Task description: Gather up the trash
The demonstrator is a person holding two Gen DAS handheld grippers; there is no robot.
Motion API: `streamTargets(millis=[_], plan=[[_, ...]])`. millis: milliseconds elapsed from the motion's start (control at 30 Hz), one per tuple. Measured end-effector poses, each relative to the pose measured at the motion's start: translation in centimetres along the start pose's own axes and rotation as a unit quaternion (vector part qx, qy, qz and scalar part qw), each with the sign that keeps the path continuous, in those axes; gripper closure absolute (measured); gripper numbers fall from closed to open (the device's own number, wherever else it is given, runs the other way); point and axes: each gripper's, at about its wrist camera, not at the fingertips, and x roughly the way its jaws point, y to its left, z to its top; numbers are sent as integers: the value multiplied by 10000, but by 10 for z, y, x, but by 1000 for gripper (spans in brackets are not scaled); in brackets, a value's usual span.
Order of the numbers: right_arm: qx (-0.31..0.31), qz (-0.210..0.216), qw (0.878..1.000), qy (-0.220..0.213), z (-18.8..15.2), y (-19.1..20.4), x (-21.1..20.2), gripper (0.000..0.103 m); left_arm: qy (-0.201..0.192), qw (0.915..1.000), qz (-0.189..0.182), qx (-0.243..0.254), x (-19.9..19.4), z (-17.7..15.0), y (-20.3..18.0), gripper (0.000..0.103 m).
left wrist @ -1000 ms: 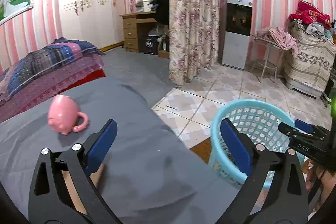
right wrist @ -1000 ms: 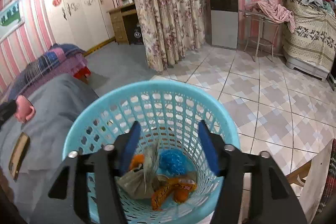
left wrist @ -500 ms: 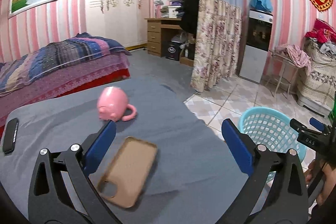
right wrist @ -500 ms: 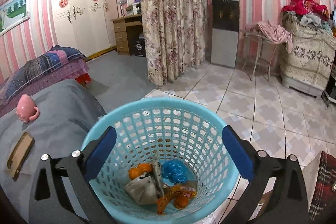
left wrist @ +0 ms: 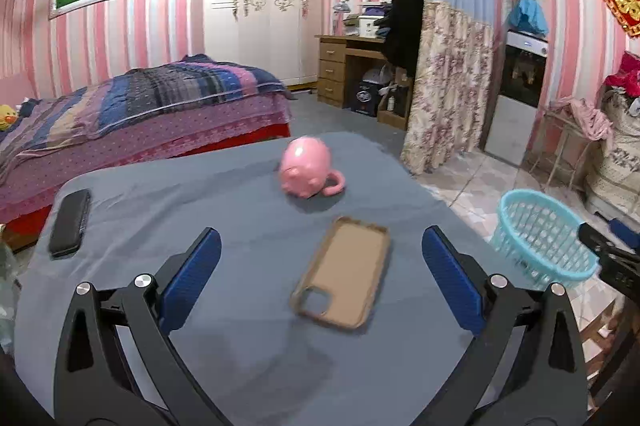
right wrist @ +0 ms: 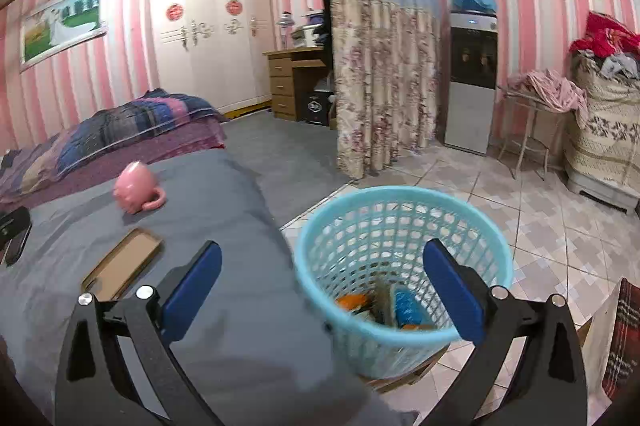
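Observation:
A light blue mesh basket (right wrist: 404, 258) stands on the floor beside the grey-covered table (right wrist: 224, 306); orange, blue and grey trash (right wrist: 380, 306) lies in its bottom. My right gripper (right wrist: 320, 286) hangs open above the table's edge and the basket's near rim, nothing between its blue pads. In the left wrist view the basket (left wrist: 540, 238) sits at the right, beyond the table. My left gripper (left wrist: 320, 278) is open and empty over the grey table (left wrist: 240, 326), just short of a tan phone case (left wrist: 348, 274).
On the table lie a pink mug (left wrist: 306, 172) on its side, the tan phone case (right wrist: 124, 264) and a black phone (left wrist: 70, 222) at the left edge. A bed (left wrist: 140, 106) stands behind the table. Tiled floor (right wrist: 560, 226), a curtain and a water dispenser are to the right.
Both grippers have pulled back and swung left from the basket toward the table. The right jaws widened from around the trash, which stays in the basket. The phone case and black phone came into the left view.

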Motion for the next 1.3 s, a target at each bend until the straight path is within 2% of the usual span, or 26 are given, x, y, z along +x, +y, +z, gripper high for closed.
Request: streamTargets(millis=[100,267,533,667,933,1300], plan=[[-147,88,9998,47,-12,19,-13,5,92,9995,249,141,-6,-17,11,6],[-199,136,9996,125,-28,43,-29,5,159,9994,265,172,-16,-34,28,6],[-535,208,9983,49,-53,85,-46,5,204,9996,170,-45,-31,-52,51,6],[-540,340,9979,80,-57,99,-47,5,287,9994,145,-113,-31,-61,60,6],[-643,493,9967,-32,-60,121,-48,5,206,9991,214,-291,-33,-69,73,6],[-662,515,9965,-65,-58,134,-40,5,240,9993,135,-238,-29,-78,70,6]])
